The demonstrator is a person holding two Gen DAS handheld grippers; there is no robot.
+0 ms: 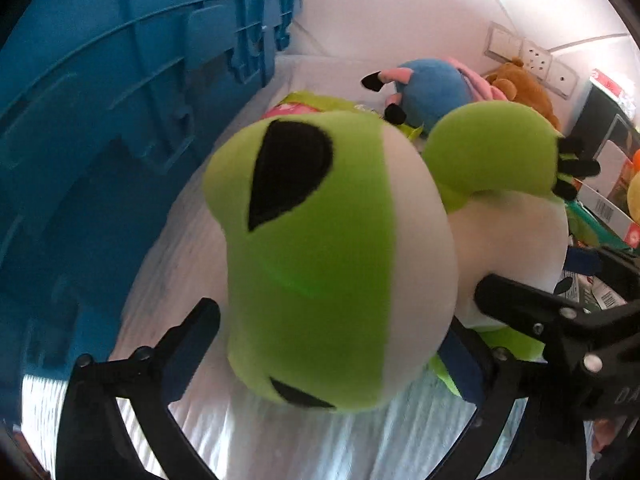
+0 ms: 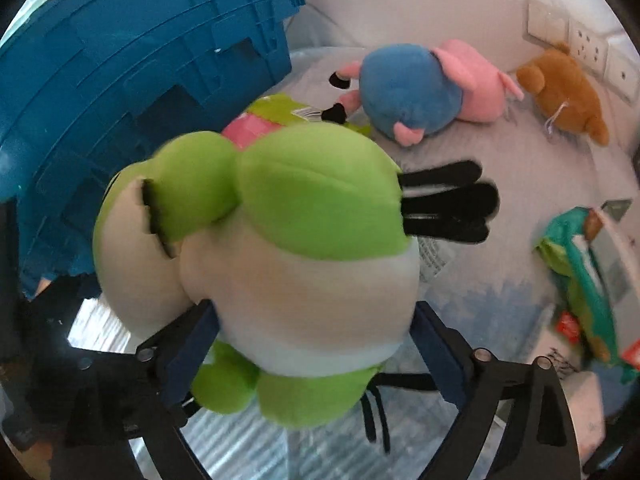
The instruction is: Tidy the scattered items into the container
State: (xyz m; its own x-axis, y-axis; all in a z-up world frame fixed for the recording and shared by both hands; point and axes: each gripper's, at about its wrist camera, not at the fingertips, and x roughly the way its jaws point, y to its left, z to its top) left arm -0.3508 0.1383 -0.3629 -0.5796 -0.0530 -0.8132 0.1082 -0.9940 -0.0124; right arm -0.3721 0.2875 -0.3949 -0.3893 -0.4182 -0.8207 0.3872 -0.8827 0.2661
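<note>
Green and white, the frog plush (image 1: 328, 256) fills both wrist views and sits between the two grippers, beside the blue plastic crate (image 1: 120, 120), not in it. The left gripper (image 1: 332, 344) has its jaws spread wide around the frog's head; the left finger stands clear of the fabric, while the right one is partly hidden behind it. The right gripper (image 2: 316, 344) brackets the white belly, jaws also wide; whether its pads press the fabric I cannot tell. None of the items in view is inside the crate. On the white bed sheet (image 2: 500, 184) there remain a blue and pink plush (image 2: 416, 92), a brown teddy bear (image 2: 560, 92) near the wall, a green and pink packet (image 2: 272, 116) against the crate wall, and snack packets (image 2: 580, 280) toward the right edge. Most of the tidying looks undone.
</note>
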